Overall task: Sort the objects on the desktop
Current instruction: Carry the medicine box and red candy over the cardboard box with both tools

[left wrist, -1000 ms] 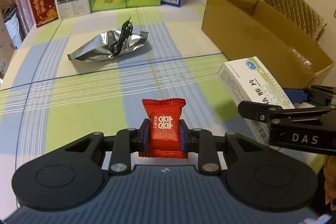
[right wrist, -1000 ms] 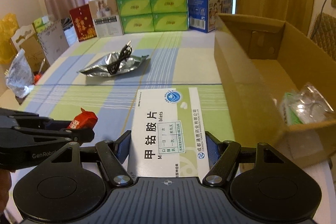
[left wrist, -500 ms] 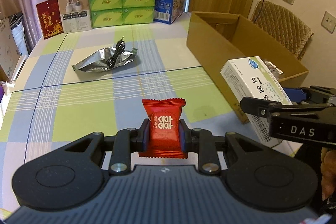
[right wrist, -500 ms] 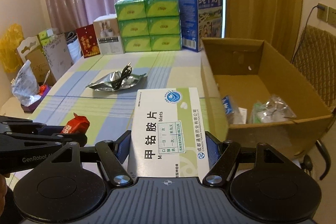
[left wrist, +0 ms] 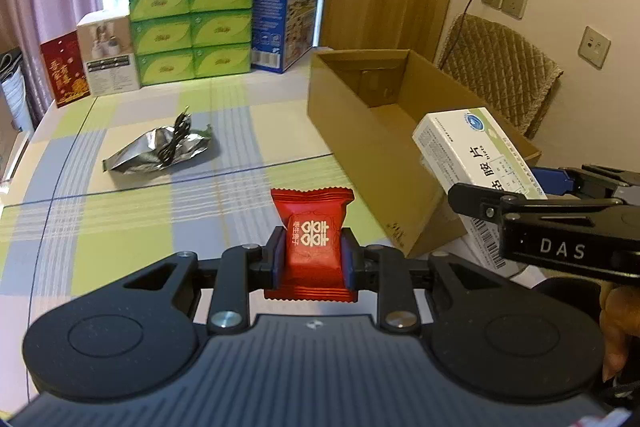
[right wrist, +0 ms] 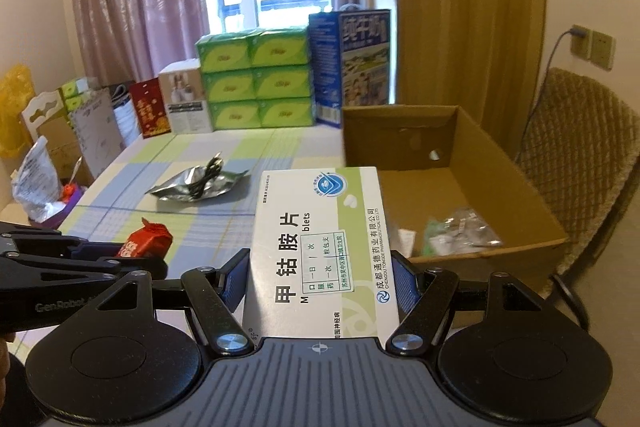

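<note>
A red candy packet (left wrist: pixel 312 243) is clamped between the left gripper (left wrist: pixel 312 261) pads, held above the checked tablecloth (left wrist: pixel 120 227). The right gripper (right wrist: pixel 320 275) is closed on a white medicine box (right wrist: pixel 324 239), beside the open cardboard box (right wrist: pixel 480 187).

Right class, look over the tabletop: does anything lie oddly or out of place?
Yes: a crumpled silver foil pouch lies flat mid-table with a black cable bundled on top of it, apart from the cardboard box. The boxes stacked along the far edge stand neatly. Nothing looks spilled.
</note>
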Tool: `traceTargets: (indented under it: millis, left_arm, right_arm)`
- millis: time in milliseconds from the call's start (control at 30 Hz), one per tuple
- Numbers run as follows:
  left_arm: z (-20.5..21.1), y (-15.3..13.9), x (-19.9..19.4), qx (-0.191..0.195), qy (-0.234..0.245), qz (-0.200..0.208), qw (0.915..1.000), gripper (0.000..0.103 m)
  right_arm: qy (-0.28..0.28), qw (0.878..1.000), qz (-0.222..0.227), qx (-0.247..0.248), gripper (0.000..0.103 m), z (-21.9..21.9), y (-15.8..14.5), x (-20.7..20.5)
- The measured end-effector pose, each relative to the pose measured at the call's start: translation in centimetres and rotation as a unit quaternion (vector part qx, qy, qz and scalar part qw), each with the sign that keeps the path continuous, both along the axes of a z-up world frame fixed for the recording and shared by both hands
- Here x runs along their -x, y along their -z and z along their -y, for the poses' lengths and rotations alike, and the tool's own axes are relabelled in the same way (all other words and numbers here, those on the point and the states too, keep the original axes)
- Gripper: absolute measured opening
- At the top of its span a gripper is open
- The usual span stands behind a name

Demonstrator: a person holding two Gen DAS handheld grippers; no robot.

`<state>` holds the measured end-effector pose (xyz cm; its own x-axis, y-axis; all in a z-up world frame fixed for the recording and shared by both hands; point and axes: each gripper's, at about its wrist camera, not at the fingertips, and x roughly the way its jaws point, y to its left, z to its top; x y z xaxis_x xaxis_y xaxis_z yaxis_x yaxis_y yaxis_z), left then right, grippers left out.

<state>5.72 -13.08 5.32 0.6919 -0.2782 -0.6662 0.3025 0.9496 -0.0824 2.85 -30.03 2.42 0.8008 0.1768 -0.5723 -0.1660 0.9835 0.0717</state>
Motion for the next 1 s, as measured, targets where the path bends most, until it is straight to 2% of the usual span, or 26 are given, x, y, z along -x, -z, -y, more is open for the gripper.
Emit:
traceTargets:
  millis: [600,1000]
  left_arm:
    - [6.9,-1.2,-1.7,-0.002,0.051,0.006,0.9987,0.023]
    - [11.6,-1.9,-4.7,0.010,0.083,0.005,0.9965,0.023]
  right_arm:
    - [0.072,0.997,0.022,-0.002,0.068,8.2,-2.1,-0.7]
    - [0.077,0.997,0.013,0.013,0.068,12.5,-2.7,-4.5]
